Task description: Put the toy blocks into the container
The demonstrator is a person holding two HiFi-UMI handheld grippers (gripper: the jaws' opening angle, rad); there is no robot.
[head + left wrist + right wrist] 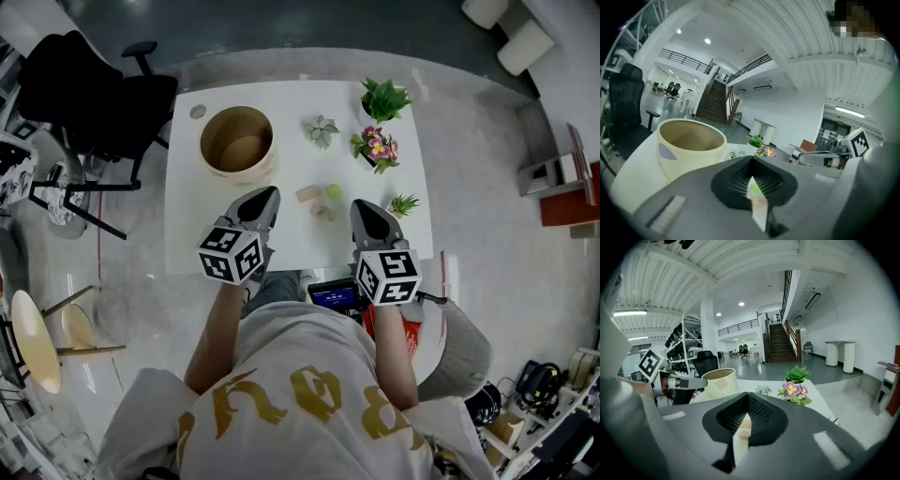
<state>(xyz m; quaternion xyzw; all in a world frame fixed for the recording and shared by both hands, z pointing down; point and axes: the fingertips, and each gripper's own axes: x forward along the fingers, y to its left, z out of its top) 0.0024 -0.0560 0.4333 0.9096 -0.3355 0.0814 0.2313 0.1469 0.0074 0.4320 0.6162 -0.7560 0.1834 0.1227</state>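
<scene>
Three small toy blocks lie together on the white table (206, 234): a tan block (308, 194), a green block (333, 191) and another tan block (323, 212). The round cream container (236, 141) stands at the back left, open and empty; it also shows in the left gripper view (689, 145) and the right gripper view (719, 380). My left gripper (266, 195) hovers just left of the blocks, shut on nothing. My right gripper (365, 207) hovers just right of them, also shut and empty. Through each thin jaw slit only a sliver of block shows.
Potted plants line the table's right side: a succulent (321, 129), a leafy plant (384, 98), pink flowers (376, 145) and a small plant (403, 204). A black office chair (94, 94) stands left of the table, and a wooden stool (37, 337) stands nearer.
</scene>
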